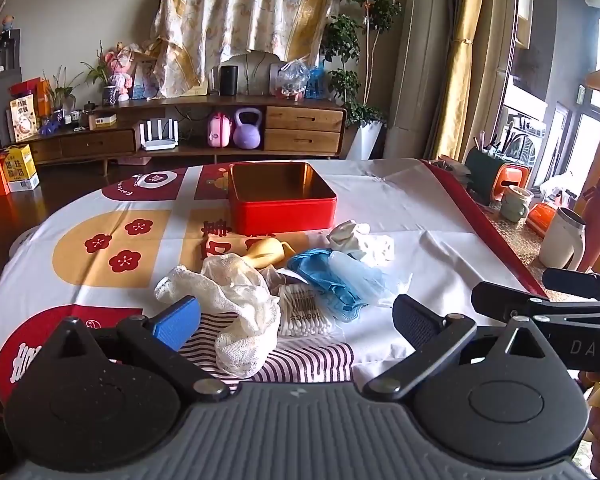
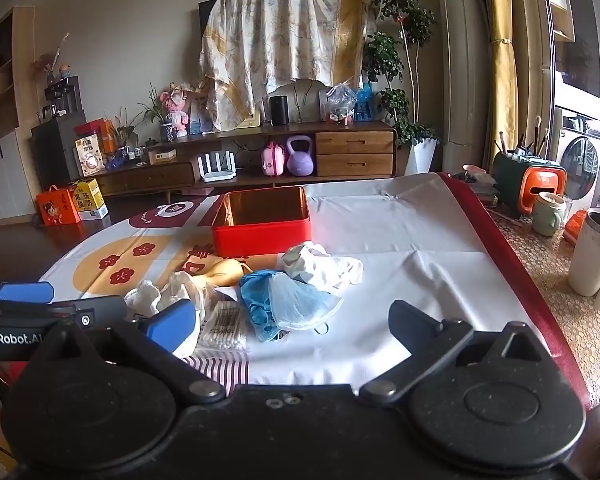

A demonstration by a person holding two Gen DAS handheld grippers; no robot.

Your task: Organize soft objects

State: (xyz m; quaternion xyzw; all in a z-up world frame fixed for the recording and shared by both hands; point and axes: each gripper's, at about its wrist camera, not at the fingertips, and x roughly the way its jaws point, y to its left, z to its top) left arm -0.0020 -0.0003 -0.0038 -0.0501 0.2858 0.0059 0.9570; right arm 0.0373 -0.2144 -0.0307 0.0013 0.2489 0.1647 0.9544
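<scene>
Purple kettlebell (image 1: 247, 129) and pink case (image 1: 219, 129) in the wooden sideboard (image 1: 304, 119), frame centre; patterned sheet (image 1: 244, 12) draped above; white mug (image 2: 590, 256) at right edge; potted plant (image 2: 404, 60) upper right.

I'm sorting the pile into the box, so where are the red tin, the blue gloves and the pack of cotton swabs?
red tin (image 1: 284, 212): left wrist view, front wall.
blue gloves (image 1: 324, 276): left wrist view, middle of the bundle.
pack of cotton swabs (image 2: 224, 330): right wrist view, centre of the clear wrapper.
</scene>
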